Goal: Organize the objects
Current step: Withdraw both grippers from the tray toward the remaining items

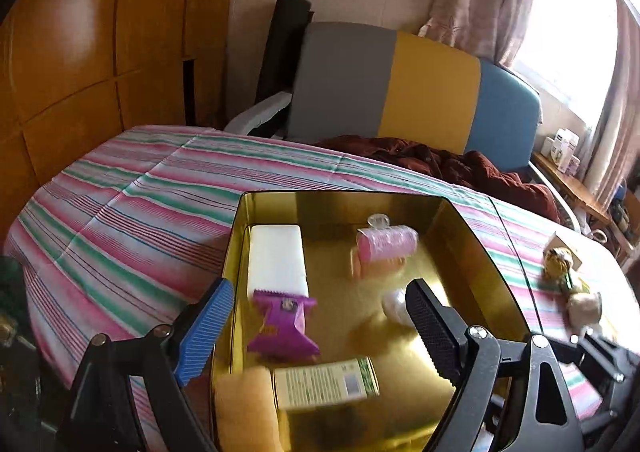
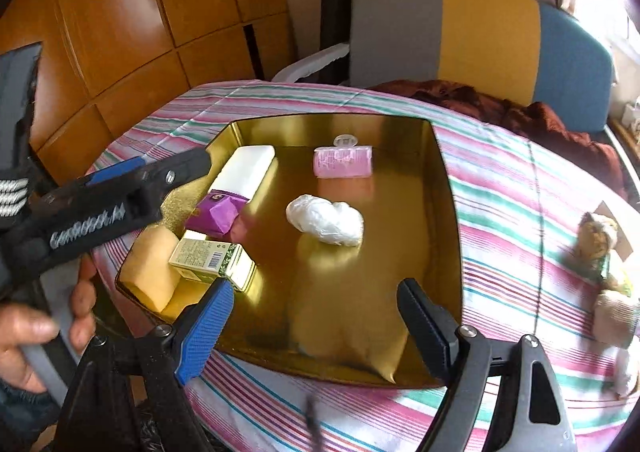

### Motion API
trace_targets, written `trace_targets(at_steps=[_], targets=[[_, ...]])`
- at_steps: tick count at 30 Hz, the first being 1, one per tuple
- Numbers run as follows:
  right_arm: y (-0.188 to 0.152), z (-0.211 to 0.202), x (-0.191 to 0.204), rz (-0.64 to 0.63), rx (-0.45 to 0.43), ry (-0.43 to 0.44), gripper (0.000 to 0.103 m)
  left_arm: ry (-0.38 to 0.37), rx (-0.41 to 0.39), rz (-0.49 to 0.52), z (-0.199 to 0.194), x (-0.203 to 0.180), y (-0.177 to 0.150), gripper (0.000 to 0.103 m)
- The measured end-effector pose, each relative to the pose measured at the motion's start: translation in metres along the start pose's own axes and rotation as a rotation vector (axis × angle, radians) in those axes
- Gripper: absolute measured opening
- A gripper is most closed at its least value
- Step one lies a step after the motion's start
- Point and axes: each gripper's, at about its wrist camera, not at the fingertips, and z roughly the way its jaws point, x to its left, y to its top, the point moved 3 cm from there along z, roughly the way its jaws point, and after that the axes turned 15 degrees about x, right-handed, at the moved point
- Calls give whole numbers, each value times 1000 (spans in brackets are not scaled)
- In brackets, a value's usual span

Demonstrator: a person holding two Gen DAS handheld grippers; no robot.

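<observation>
Blur hid what stood right of the gold tray (image 2: 444, 212), perhaps small figurines (image 2: 600, 248). The tray held a white block (image 2: 248, 168), purple packet (image 2: 218, 214), pink roll (image 2: 343, 161) and white bag (image 2: 326, 218). Both the left gripper (image 1: 320, 328) and right gripper (image 2: 316, 326) had fingers apart, gripping nothing.

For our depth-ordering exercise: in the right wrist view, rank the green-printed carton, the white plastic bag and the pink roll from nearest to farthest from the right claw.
1. Green-printed carton, just beyond the right claw's blue finger, left side of the gold tray.
2. White plastic bag, mid-tray.
3. Pink roll, by the far wall.
</observation>
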Motion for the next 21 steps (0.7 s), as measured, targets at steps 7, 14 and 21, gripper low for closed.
trace_targets(at_steps=[7, 14, 21], targets=[[-8, -15, -10, 59, -60, -91, 87, 23, -36, 55, -21, -12, -20, 91], [-14, -24, -24, 118, -80, -134, 88, 28, -29, 70, -25, -14, -31, 91], [-17, -25, -32, 138, -84, -156, 89, 23, -12, 97, -25, -21, -40, 91]])
